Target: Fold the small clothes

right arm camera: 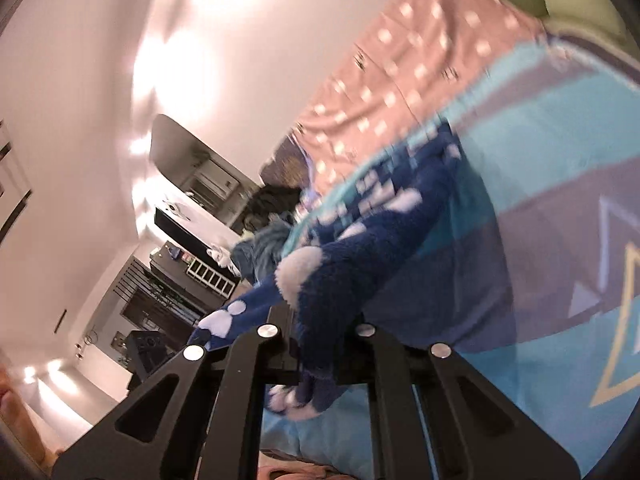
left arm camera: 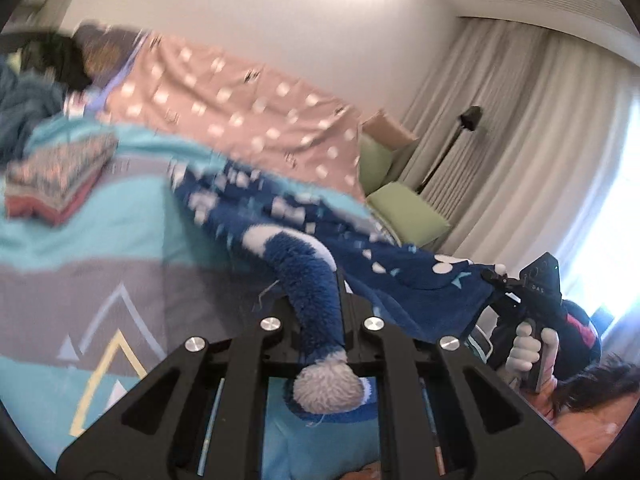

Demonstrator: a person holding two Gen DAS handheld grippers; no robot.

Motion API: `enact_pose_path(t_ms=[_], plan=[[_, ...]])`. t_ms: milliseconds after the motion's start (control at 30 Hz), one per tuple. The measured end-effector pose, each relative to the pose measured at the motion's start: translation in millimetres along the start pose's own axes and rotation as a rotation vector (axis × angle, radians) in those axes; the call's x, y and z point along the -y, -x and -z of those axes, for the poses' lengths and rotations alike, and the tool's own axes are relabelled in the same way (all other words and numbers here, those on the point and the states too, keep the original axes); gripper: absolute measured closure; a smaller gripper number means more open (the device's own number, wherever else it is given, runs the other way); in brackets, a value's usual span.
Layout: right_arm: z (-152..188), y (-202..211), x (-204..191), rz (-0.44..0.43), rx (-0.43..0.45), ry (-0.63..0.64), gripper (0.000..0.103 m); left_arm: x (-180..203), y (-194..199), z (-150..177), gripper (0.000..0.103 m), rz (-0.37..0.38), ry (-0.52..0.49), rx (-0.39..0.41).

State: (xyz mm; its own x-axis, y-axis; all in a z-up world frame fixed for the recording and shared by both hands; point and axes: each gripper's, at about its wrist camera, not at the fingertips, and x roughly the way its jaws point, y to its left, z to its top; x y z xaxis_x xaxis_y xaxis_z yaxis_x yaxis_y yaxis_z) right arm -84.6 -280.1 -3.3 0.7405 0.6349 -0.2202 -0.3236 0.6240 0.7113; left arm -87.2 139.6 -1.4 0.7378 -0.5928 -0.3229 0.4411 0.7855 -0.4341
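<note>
Bed lies beyond and below both sets of fingers. Blue fleece garment hangs stretched between them, its far end trailing on the bed. Left gripper clenched on one corner, right gripper on another. Step: lift and spread. Next, likely: lay it flat, edges level, before folding.

Fuzzy, deep-pile fleece: the navy garment I am lifting looks plush, its white spots tufted and matt. My left gripper and right gripper are matt black plastic, studded with shiny metal bolt heads. The bed cover beneath is smooth printed cotton, turquoise and grey. A pink dotted sheet looks thin and soft; the curtains hang in heavy matt cloth.
</note>
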Motion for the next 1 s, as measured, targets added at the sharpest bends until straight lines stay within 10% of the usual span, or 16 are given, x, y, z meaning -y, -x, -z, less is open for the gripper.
enact_pose_path(t_ms=[233, 500, 900, 1000], plan=[[15, 18, 1, 0.138, -0.023, 0.057, 0.095, 9, 26, 0, 0.093, -0.073, -0.015, 0.003], [24, 18, 24, 0.081, -0.023, -0.018, 0.095, 2, 10, 4, 0.093, -0.075, 0.021, -0.023], [-12, 75, -51, -0.164, 0.232, 0.155, 0.095, 51, 70, -35, 0.093, -0.008, -0.072, 0.229], [-15, 93, -69, -0.113, 0.303, 0.249, 0.095, 66, 90, -42, 0.092, -0.056, -0.14, 0.296]])
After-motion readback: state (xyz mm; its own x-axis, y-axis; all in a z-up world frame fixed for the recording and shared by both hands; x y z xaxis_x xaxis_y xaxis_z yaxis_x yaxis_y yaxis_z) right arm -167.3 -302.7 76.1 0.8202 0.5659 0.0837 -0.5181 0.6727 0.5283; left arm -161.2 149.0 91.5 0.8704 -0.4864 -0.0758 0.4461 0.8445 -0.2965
